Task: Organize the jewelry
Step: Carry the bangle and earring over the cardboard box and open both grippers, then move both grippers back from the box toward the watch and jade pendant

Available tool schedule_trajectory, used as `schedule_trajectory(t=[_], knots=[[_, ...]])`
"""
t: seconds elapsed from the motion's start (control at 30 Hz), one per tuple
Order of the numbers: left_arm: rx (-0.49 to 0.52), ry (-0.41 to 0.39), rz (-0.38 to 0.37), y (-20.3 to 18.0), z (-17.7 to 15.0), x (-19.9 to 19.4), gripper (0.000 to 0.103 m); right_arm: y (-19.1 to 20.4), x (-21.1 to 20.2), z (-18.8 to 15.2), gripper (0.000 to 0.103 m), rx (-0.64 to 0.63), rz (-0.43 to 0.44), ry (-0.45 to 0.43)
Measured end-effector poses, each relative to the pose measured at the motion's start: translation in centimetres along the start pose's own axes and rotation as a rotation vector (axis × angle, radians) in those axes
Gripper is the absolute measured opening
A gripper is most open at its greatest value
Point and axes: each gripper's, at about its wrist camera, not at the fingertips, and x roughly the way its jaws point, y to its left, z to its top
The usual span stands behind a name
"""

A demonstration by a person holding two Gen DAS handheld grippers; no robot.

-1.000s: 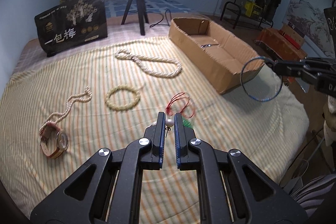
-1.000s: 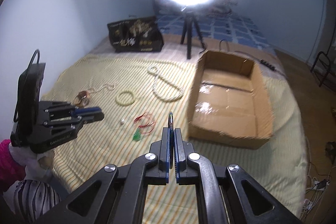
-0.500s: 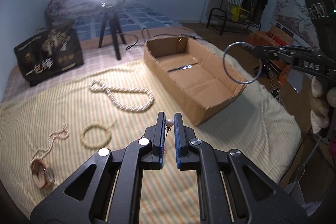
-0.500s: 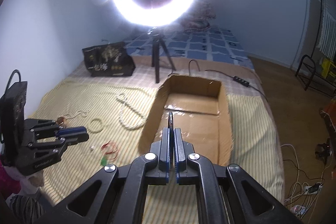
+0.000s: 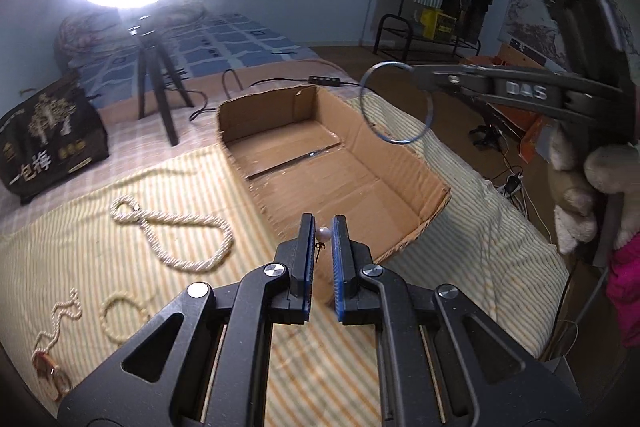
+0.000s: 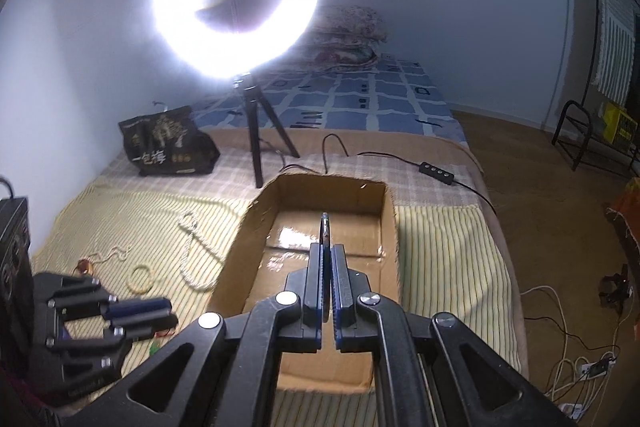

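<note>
- Left on the striped yellow bedspread (image 5: 120,187): a watch-like piece (image 5: 50,373), fine chain (image 5: 60,315), pale bead bracelet (image 5: 120,315), twisted cream rope necklace (image 5: 180,231).
- Left gripper (image 5: 323,227) pinches a small round white pearl earring (image 5: 323,234) near the box.
- The brown cardboard box (image 5: 400,151) looks bare; nothing sorted yet.
- Right gripper (image 6: 329,255) clamps a thin metallic hoop bangle (image 5: 394,103) above the box.
</note>
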Motion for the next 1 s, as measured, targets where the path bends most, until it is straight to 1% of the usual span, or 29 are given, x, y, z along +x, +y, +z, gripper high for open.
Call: schedule_trajectory(t=[0.23,0.4,0.67,0.7,0.73,0.77,0.83,0.87,0.9,0.93,0.97,1.0], knots=[[0.022,0.016,0.002,-1.3,1.2,2.4,0.006,-1.2,3.7,0.9,0.001,0.016,0.010,0.020],[0.024,0.029,0.007,-1.6,1.5,4.0,0.006,-1.9,6.1,1.5,0.001,0.031,0.027,0.038],[0.031,0.030,0.017,-1.5,1.7,4.4,0.006,-2.3,8.5,1.9,0.001,0.067,0.067,0.065],[0.034,0.029,0.021,-1.6,1.7,4.4,0.006,-2.4,8.6,1.9,0.005,0.071,0.069,0.066],[0.036,0.030,0.023,-1.6,1.7,4.4,0.006,-2.4,8.6,1.9,0.020,0.075,0.066,0.066],[0.039,0.035,0.024,-1.7,1.7,4.5,0.006,-2.4,8.6,1.9,0.036,0.078,0.061,0.062],[0.040,0.043,0.020,-1.8,1.6,4.4,0.007,-2.4,8.3,1.9,0.049,0.082,0.049,0.047],[0.041,0.045,0.022,-1.9,1.5,4.3,0.008,-2.4,8.1,1.9,0.059,0.085,0.049,0.040],[0.042,0.046,0.024,-2.0,1.4,4.3,0.020,-2.4,8.0,2.0,0.065,0.086,0.047,0.036],[0.045,0.045,0.025,-1.9,1.5,4.3,0.031,-2.4,7.8,2.0,0.079,0.086,0.036,0.030],[0.046,0.036,0.031,-2.0,1.4,4.1,0.055,-2.3,7.5,2.1,0.090,0.083,0.019,0.020],[0.044,0.018,0.040,-2.0,1.3,3.8,0.070,-2.3,7.2,2.1,0.093,0.081,0.008,0.012]])
